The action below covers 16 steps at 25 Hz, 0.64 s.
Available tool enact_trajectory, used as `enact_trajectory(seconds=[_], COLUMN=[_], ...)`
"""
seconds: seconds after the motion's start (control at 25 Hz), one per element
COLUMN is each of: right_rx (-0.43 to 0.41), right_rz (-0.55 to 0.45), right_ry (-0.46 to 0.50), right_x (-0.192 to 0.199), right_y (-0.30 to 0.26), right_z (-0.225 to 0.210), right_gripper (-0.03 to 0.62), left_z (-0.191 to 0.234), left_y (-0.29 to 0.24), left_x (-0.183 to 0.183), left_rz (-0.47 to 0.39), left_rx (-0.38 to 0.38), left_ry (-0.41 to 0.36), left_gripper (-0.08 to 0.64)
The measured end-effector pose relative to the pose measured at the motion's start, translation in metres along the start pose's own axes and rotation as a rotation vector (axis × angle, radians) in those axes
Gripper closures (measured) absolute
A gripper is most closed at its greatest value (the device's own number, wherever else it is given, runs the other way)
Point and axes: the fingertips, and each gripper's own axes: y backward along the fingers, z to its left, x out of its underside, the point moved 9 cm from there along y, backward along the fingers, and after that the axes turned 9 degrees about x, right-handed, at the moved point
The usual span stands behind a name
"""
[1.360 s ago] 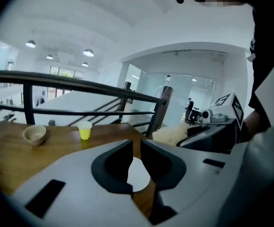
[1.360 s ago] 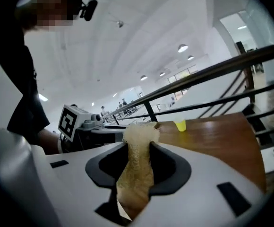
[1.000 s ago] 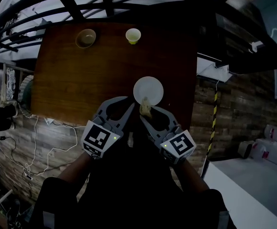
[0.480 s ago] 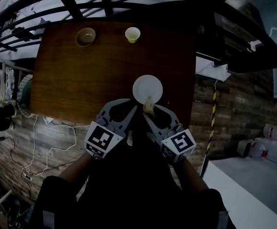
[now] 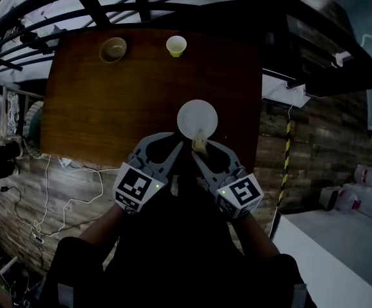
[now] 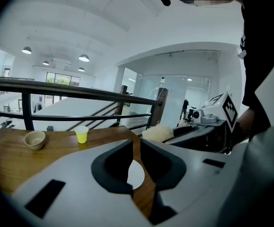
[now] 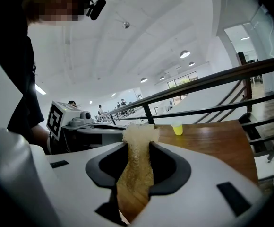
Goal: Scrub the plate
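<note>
Head view: the white plate (image 5: 197, 115) lies on the tabletop (image 5: 109, 101) just ahead of both tools, with the right tool (image 5: 200, 151) nearer and its scrubber (image 5: 199, 143) at the plate's near rim. Left gripper view: the left tool (image 6: 136, 144) is narrow and empty, with the plate just beyond it. Right gripper view: the right tool is clamped on the scrubber.

White plate (image 5: 197, 117), tan scrubber (image 7: 138, 164), yellow cup (image 5: 176, 45)

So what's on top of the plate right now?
Only the scrubber in the right gripper, over the near rim of the plate; the rest looks bare. The rim beneath it is hidden.
</note>
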Motion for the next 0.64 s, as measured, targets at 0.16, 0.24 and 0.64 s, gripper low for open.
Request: enact_trajectory(seconds=[0.16, 0.24, 0.64], right_rx=[0.004, 0.005, 0.009], right_rz=[0.004, 0.007, 0.011], right_ry=[0.006, 0.008, 0.004], right_x=[0.0015, 0.0011, 0.0021], right_y=[0.0012, 0.0011, 0.0053], right_z=[-0.0033, -0.0039, -0.0079], right_gripper=[0.443, 0.443, 0.443], left_z=[-0.0009, -0.0009, -0.0037], left_y=[-0.0019, -0.0025, -0.0072], left_x=[0.0009, 0.0005, 0.0012], left_rz=[0.005, 0.007, 0.015], left_rx=[-0.002, -0.002, -0.007], left_ry=[-0.002, -0.003, 0.0], left_gripper=[0.5, 0.5, 0.5])
